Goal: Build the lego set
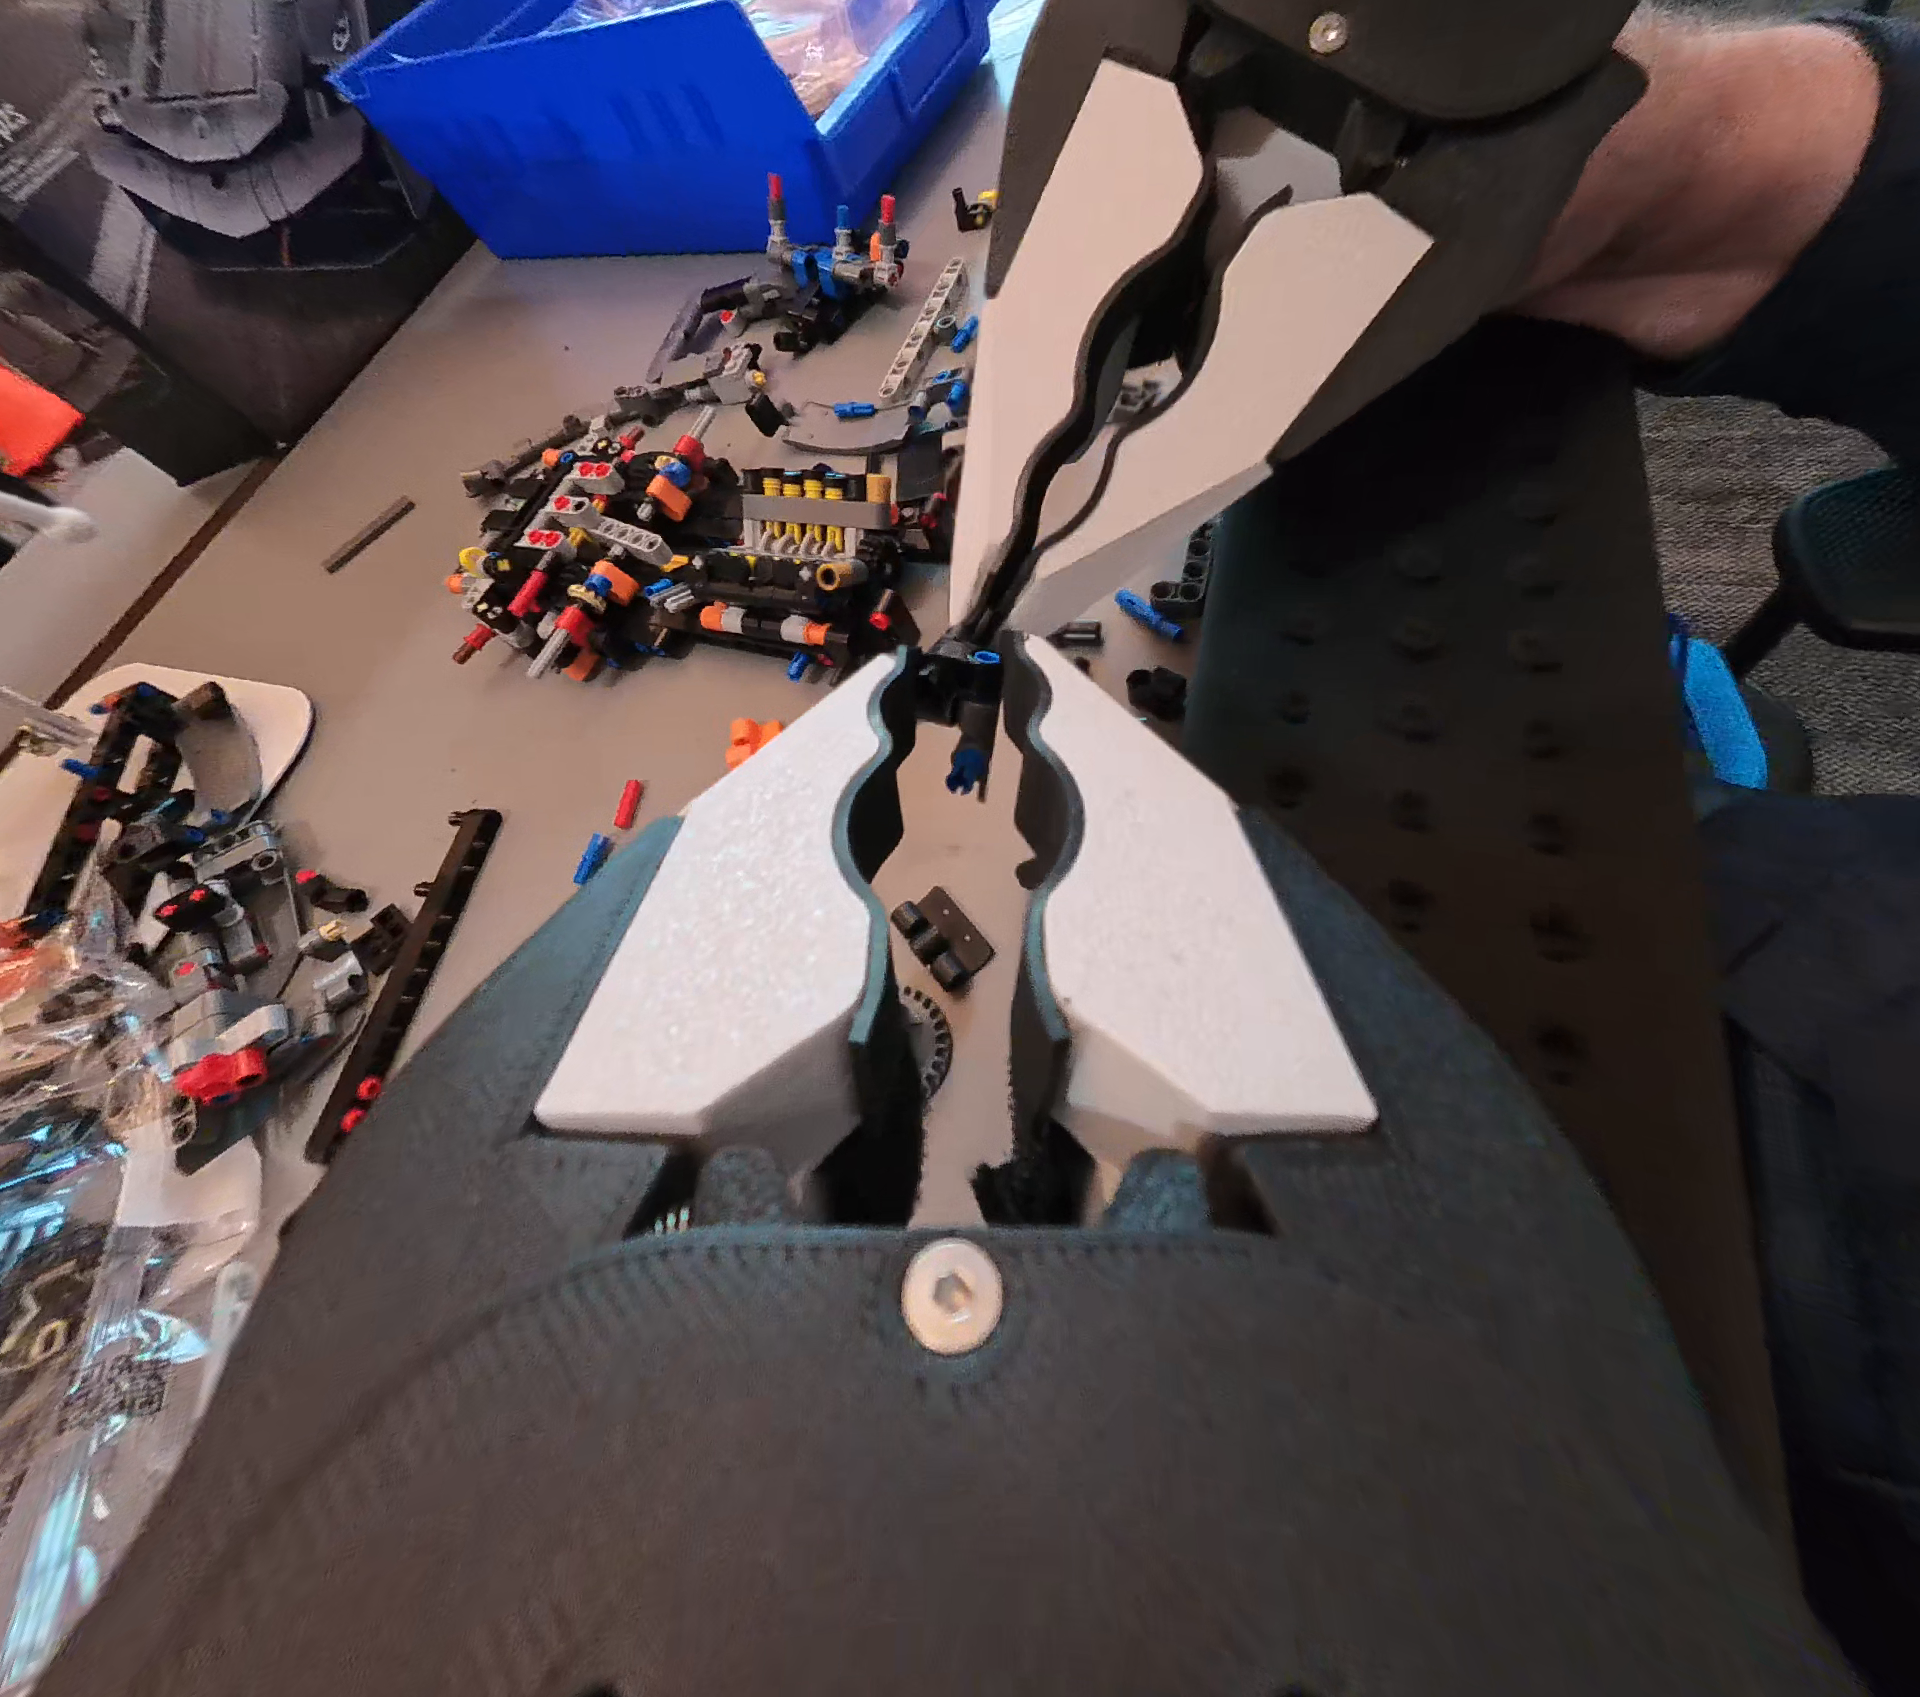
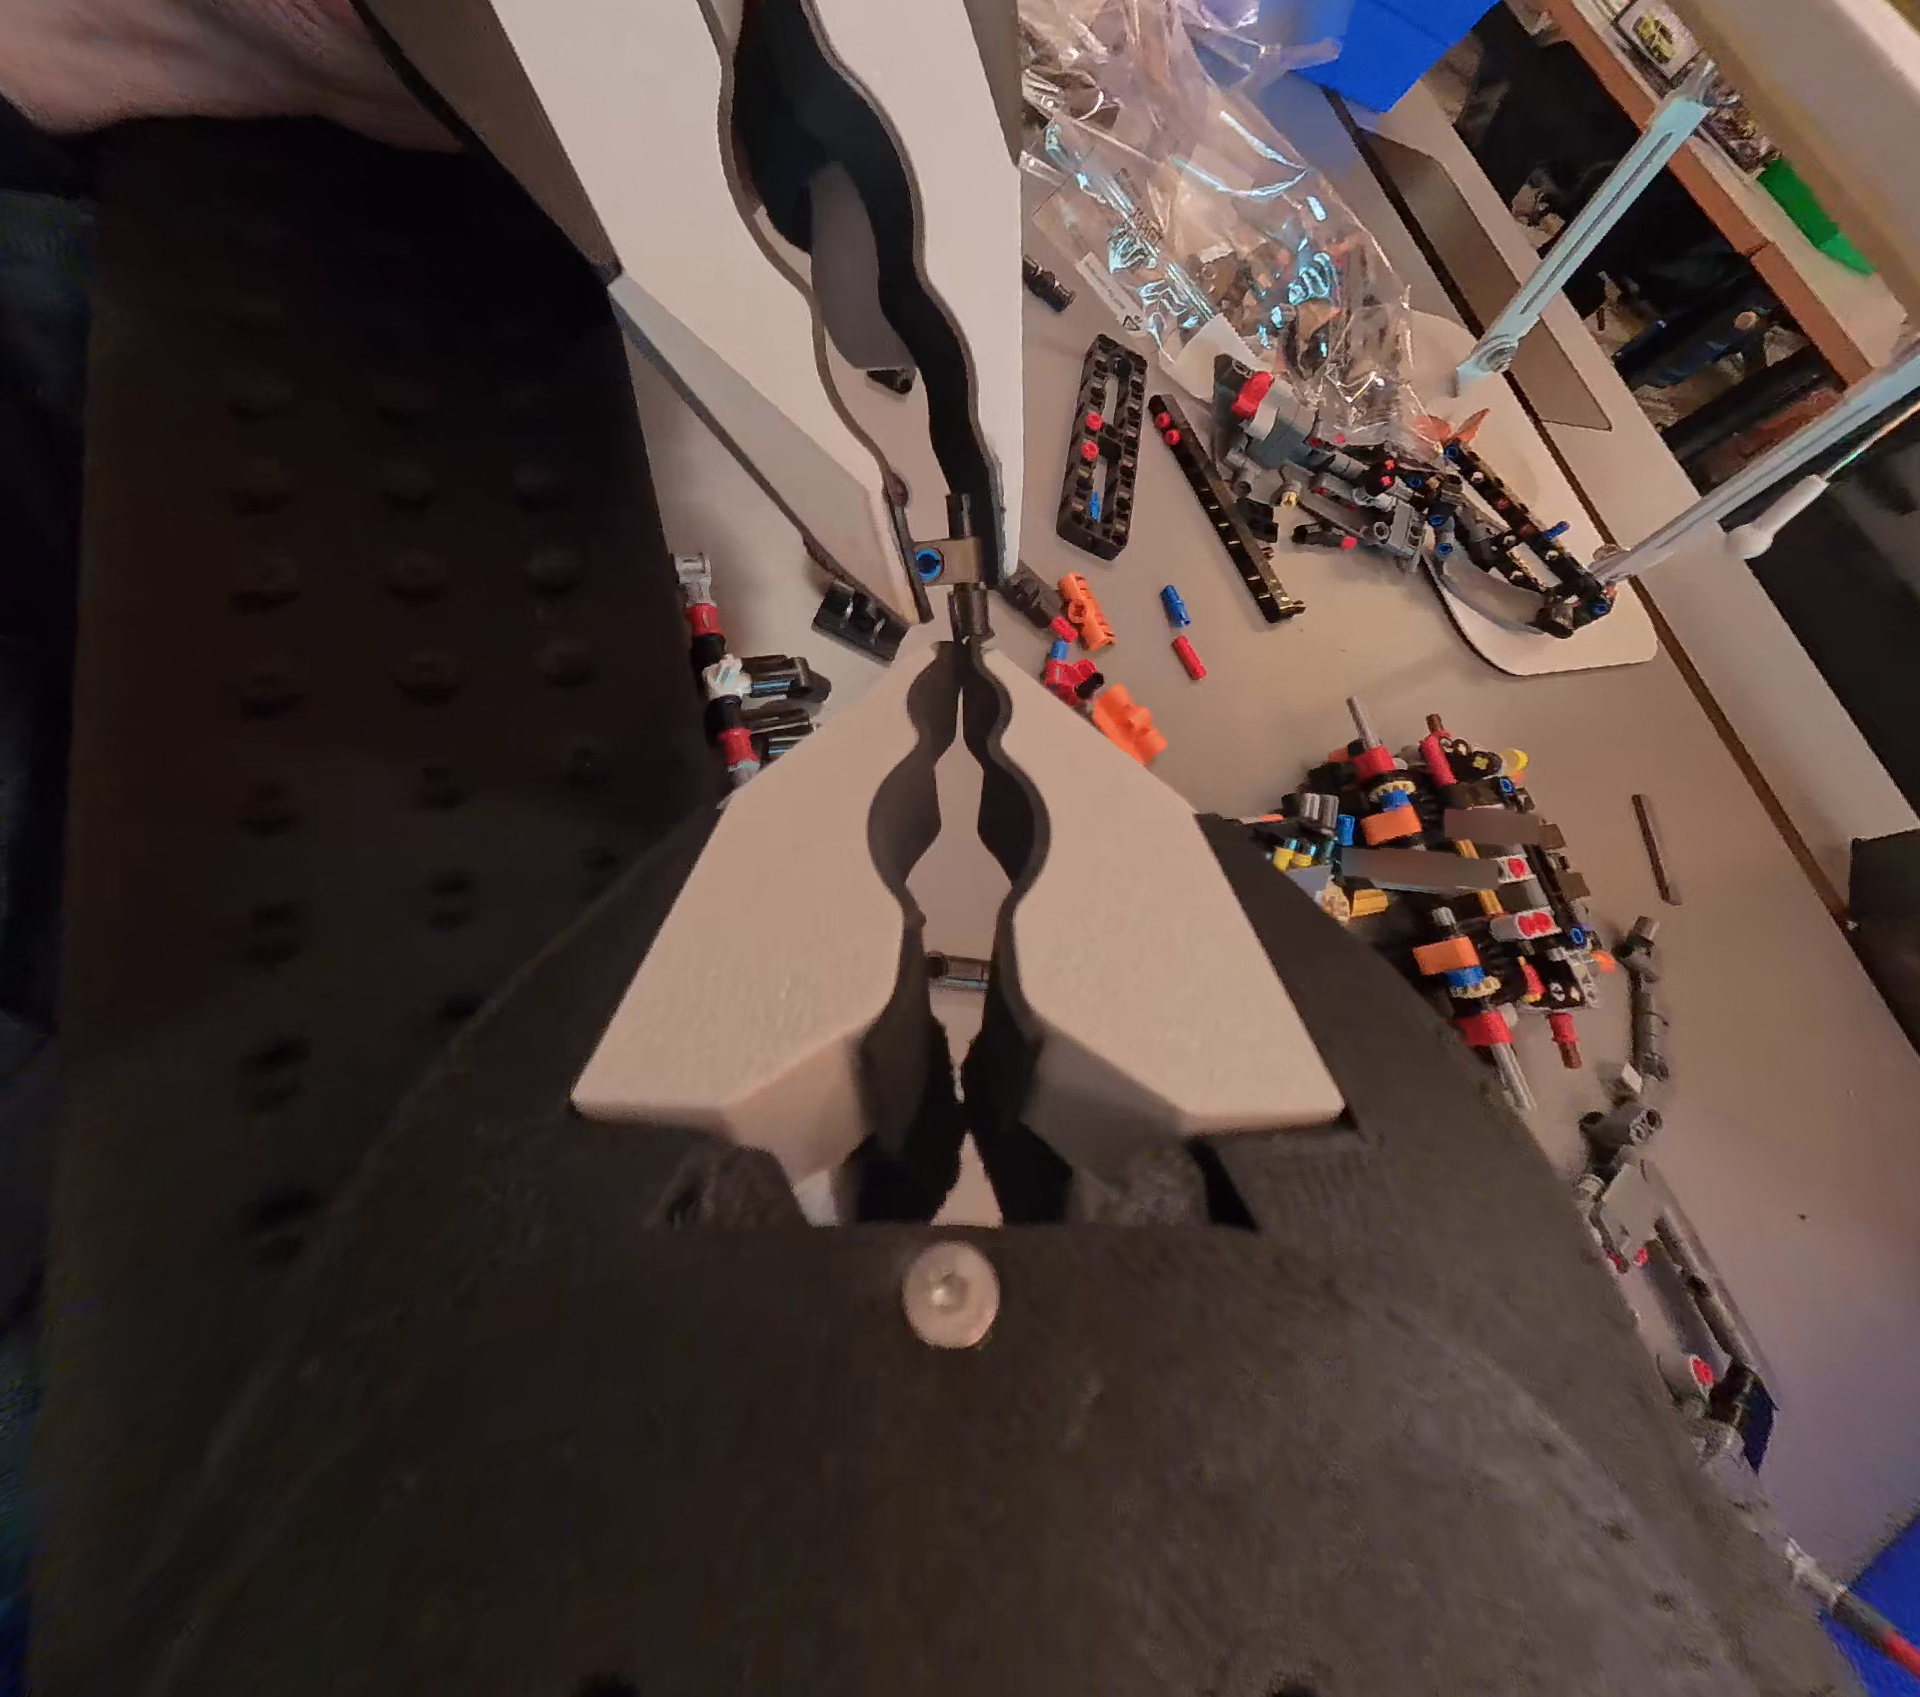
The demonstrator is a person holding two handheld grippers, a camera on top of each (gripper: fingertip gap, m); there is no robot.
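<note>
- Left gripper pinched tight on a small black lego piece with blue pins, up off the grey table.
- Right gripper nearly shut, nipping a thin black part joined to that same piece, tip to tip with the left one.
- Joint mostly hidden by the white fingers.
- Half-built lego model lying farther back.
- Blue bin cut off up top.

Grey table: blue bin at far edge; half-built model mid-table; loose bricks scattered; clear bags and long black beam near left edge.
</note>
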